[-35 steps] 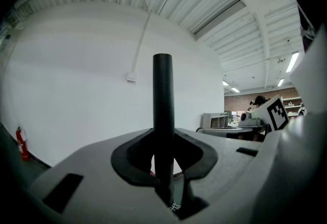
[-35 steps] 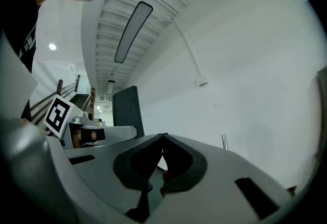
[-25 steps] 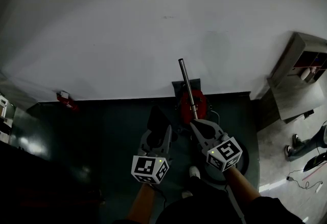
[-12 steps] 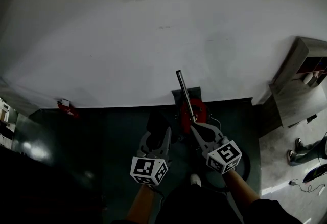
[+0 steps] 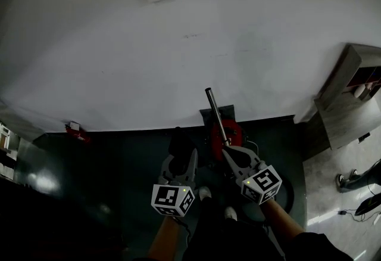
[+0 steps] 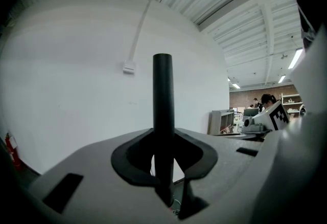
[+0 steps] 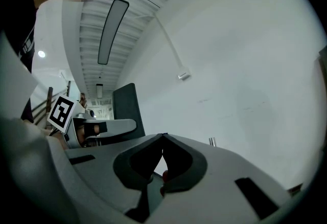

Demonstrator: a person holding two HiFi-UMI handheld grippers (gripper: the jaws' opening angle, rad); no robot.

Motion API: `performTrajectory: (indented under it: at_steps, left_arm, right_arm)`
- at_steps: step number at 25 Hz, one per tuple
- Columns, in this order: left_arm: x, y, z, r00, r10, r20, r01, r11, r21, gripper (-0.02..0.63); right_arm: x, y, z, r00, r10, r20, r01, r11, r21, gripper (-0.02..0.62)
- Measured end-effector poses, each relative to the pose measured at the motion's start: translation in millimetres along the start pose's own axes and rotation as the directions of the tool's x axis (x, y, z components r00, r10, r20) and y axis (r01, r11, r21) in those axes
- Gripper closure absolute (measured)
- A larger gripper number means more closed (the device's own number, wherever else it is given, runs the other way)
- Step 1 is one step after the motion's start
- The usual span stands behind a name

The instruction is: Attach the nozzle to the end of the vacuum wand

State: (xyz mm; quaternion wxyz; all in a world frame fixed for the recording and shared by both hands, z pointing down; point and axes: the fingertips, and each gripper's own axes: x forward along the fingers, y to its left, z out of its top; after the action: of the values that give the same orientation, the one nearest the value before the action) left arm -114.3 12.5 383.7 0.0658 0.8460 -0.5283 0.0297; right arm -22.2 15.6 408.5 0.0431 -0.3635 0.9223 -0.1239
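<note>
Left tongs (image 5: 180, 155) grip black nozzle (image 6: 163, 90); right tongs (image 5: 230, 151) closed by wand (image 5: 215, 112).

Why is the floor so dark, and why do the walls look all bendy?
Head view: the white wall is bright, the floor nearly black with one pale glare patch; the wide lens bends the wall's foot. Left gripper view: the black nozzle is sharp, ceiling lines bow. Right gripper view: corners go dark.

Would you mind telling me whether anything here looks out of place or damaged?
Nothing stands out. The black nozzle sits upright in the left gripper, and the metal wand slants up over the red vacuum at the right gripper; both look intact.
</note>
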Motion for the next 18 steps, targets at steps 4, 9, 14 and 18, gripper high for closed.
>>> performTrajectory:
  at_steps: [4, 9, 14, 18]
  left_arm:
    - [19.5, 19.9, 0.4, 1.0, -0.013, -0.005, 0.013, 1.0, -0.005, 0.522]
    - [51.5, 49.6, 2.9, 0.999, -0.04, 0.0, 0.04, 0.999, -0.01, 0.522]
    - [79.7, 84.5, 4.0, 0.998, -0.07, -0.001, 0.069, 0.997, -0.022, 0.522]
    - [100.5, 108.3, 6.5, 0.995, -0.104, -0.004, 0.103, 0.994, -0.035, 0.522]
  right_arm:
    - [22.7, -13.0, -1.4, 1.0, -0.015, -0.003, 0.015, 1.0, -0.003, 0.578]
    - [57.3, -32.8, -1.3, 0.999, -0.049, -0.008, 0.049, 0.999, 0.0, 0.578]
    - [94.6, -47.3, -3.1, 0.996, -0.087, -0.016, 0.087, 0.996, 0.002, 0.578]
    - [120.0, -56.9, -5.1, 0.992, -0.121, -0.033, 0.121, 0.993, -0.005, 0.578]
